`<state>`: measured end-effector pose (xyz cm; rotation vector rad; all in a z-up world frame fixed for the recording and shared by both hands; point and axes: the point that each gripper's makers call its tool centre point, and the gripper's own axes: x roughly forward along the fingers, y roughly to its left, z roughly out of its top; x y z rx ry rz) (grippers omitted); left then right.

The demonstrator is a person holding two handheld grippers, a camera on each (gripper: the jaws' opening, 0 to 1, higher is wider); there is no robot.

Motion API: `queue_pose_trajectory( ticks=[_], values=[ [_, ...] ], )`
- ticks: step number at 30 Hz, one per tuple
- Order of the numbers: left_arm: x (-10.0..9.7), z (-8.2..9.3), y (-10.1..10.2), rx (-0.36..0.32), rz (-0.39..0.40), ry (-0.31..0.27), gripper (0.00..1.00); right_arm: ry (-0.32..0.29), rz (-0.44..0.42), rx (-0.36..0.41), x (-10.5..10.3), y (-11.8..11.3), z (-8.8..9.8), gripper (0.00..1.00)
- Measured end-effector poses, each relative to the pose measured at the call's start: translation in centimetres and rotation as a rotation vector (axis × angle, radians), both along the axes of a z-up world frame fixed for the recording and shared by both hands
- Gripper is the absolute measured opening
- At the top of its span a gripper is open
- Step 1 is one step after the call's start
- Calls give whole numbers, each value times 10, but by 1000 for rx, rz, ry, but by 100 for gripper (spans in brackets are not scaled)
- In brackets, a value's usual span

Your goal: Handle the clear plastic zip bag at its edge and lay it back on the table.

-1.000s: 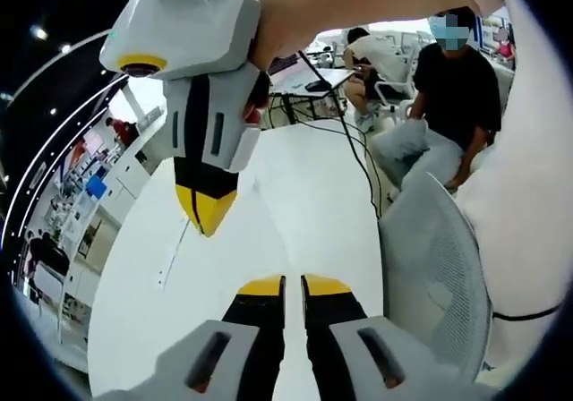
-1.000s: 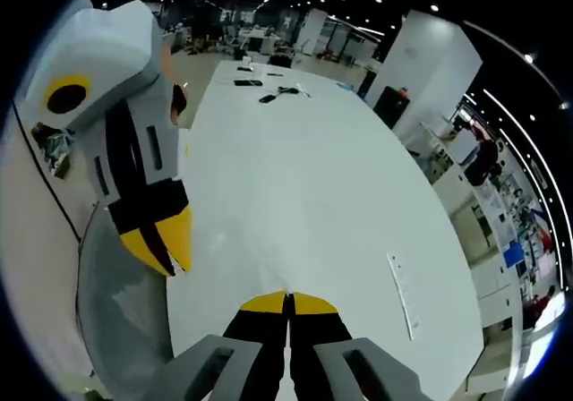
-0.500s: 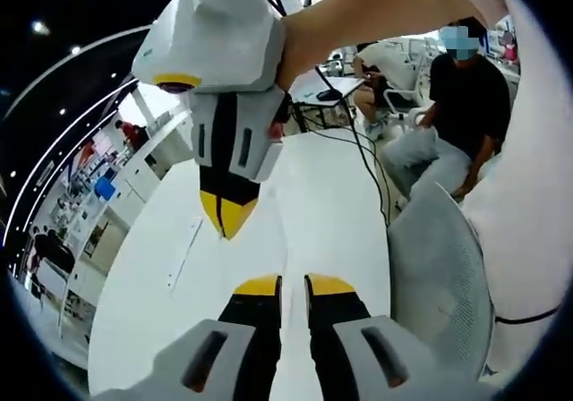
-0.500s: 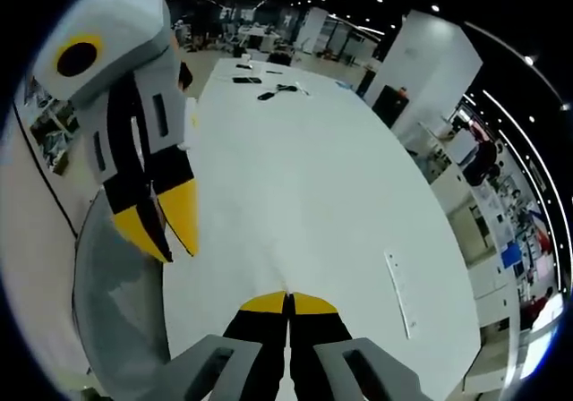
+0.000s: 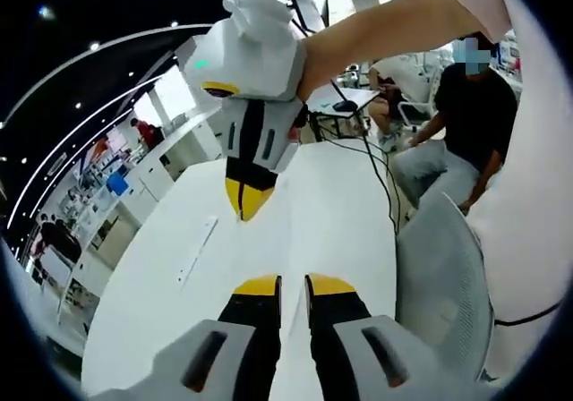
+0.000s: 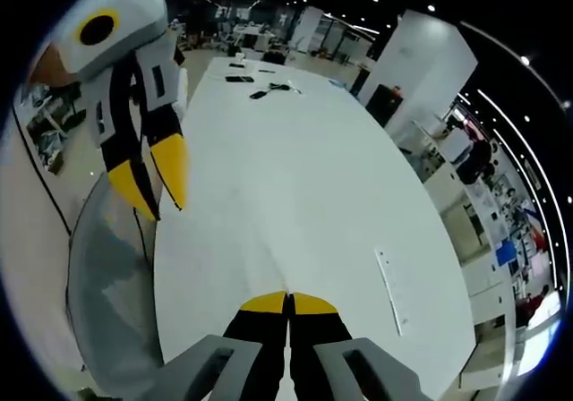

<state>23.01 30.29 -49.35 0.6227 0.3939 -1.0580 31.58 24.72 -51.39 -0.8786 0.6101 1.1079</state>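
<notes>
Clearly over the white table point(image 6: 295, 168) with both tools, near its one end. Left gripper point(image 5: 292, 285) held above the table top, jaws slightly spread with a narrow gap between the yellow tips, nothing seen between them. Same left gripper met again in the right gripper view, high above the table's edge, its two yellow fingertips point(image 6: 170, 170) parted a little and pointing down toward the table.

Right gripper point(image 6: 288, 303) low over the table, jaws pressed together, yellow tips touching along their length. Cannot tell if any thin film is caught between them. In the left gripper view, hangs above the middle of the table, gripped by a bare hand point(image 5: 295, 119), tips closed to one point.

Faint pale lines on the table just ahead of the right gripper, possibly the clear plastic zip bag point(image 6: 260, 240) lying flat there; too transparent against the white top to say surely.

Further on the table: a narrow pale strip point(image 6: 389, 289) lying flat near the long edge, a black cable point(image 5: 380, 182) running along the other edge, some small dark items point(image 6: 260, 86) at the far end. Beside the table, just off its edge, a grey mesh chair back point(image 5: 443, 285). Beyond the table's end, a seated person in a black shirt point(image 5: 470, 97).
</notes>
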Motion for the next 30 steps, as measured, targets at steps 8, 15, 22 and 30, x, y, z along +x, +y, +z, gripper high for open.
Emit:
queue_pose_trajectory(
  ticks=[8, 15, 22, 30],
  values=[
    [0, -5, 26, -53, 83, 30, 8, -24, -9, -11, 17, -4, 1, 0],
    [0, -17, 41, -95, 147, 65, 9, -54, -20, -29, 35, -7, -1, 0],
    [-2, -32, 46, -119, 184, 100, 11, -104, -38, -40, 56, -10, -2, 0],
    [-2, -38, 48, -155, 214, 127, 12, -163, -58, -52, 81, -9, -2, 0]
  ],
)
